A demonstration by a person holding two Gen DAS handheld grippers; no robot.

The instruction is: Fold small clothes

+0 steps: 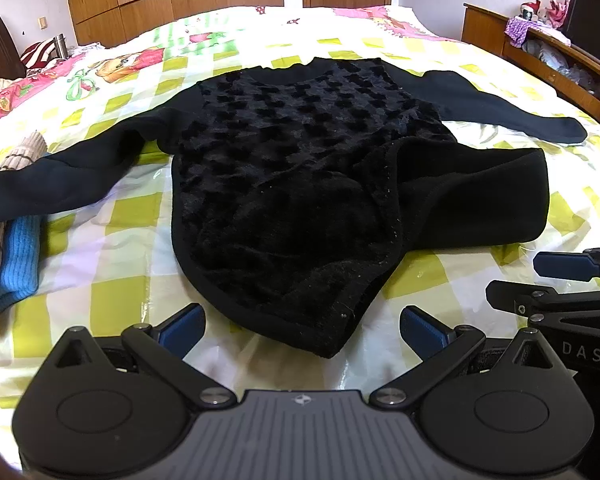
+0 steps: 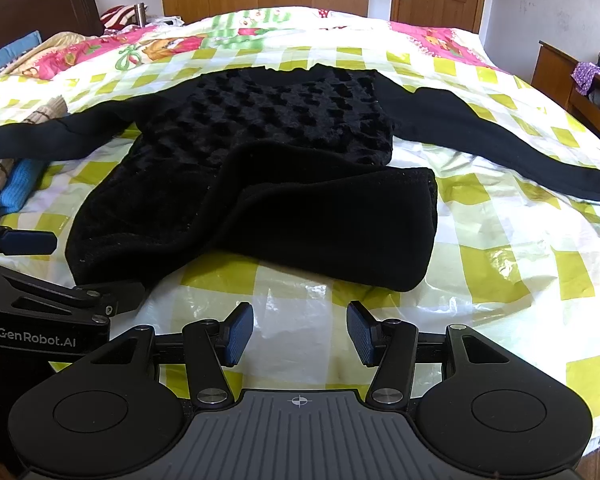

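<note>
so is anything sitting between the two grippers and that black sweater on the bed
Nothing visible does. Only bare checkered sheet lies between the open right gripper and the black sweater. The open left gripper sits right at the hem.

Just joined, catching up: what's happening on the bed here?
A person is holding two grippers over a black sweater spread on a bed covered in a yellow-checked sheet. Both sleeves lie out to the sides, and the lower hem on one side is already turned up over the body. The left gripper and right gripper hover just short of the near hem, jaws open, holding nothing. Some folded clothes sit at the left edge.
</note>
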